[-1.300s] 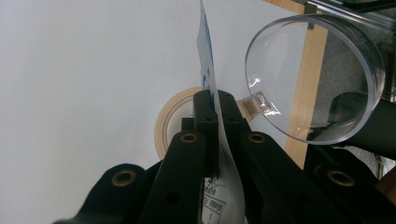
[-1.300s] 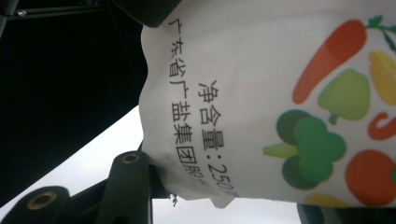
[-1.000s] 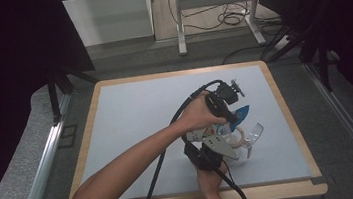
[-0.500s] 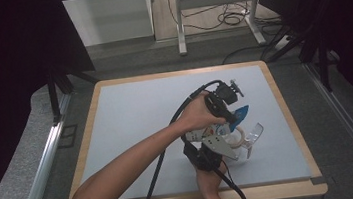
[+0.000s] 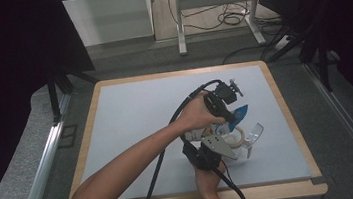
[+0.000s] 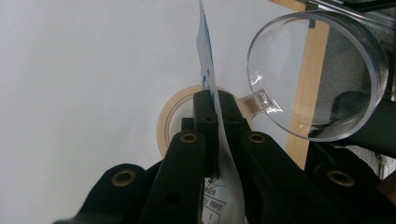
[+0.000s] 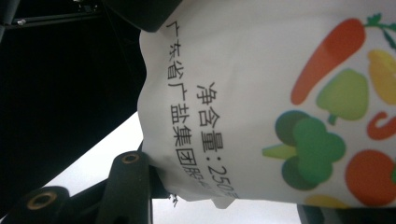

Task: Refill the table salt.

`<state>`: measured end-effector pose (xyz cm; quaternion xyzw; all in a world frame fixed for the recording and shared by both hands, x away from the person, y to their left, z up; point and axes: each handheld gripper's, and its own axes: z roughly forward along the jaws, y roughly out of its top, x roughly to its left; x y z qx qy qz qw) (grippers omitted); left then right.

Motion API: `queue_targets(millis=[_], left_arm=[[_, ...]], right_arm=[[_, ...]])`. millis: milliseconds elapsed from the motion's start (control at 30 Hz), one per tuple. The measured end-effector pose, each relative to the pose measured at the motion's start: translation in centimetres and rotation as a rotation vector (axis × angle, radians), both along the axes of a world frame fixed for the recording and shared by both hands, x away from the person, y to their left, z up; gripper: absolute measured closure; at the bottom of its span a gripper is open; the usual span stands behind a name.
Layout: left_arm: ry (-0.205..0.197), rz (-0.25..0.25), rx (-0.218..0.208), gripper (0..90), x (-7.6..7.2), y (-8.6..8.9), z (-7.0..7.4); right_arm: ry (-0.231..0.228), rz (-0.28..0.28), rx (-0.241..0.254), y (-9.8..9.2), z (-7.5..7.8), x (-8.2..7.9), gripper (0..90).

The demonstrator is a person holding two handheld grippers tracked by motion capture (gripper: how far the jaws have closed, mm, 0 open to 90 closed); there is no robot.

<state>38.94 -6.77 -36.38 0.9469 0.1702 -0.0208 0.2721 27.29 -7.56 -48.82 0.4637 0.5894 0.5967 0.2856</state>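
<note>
A white salt bag (image 7: 243,70) printed with vegetables and black lettering is held up between both grippers over the table's right side. My left gripper (image 6: 213,100) is shut on the bag's thin blue-and-white top edge (image 6: 205,60). In the high view the left gripper (image 5: 229,115) reaches in from the left, at the bag's blue end (image 5: 240,112). My right gripper (image 7: 219,191) is shut on the bag's body from below. Seen from above, the right gripper (image 5: 220,144) with its grey plate sits just under the bag.
A beige tape roll (image 6: 170,112) lies flat on the pale blue table mat (image 5: 132,129), under the bag. A clear plastic cup (image 6: 317,74) with a small handle stands beside the roll, near the table's wooden right edge (image 5: 286,112). Cables trail from both grippers.
</note>
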Motion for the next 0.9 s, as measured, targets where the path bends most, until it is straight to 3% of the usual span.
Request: queue_targets(millis=[900], left_arm=[[0.009,-0.003,0.003,90.0,0.31,-0.05,-0.43]], right_arm=[[0.009,-0.006,0.012,0.07,-0.31,0.21,54.0]])
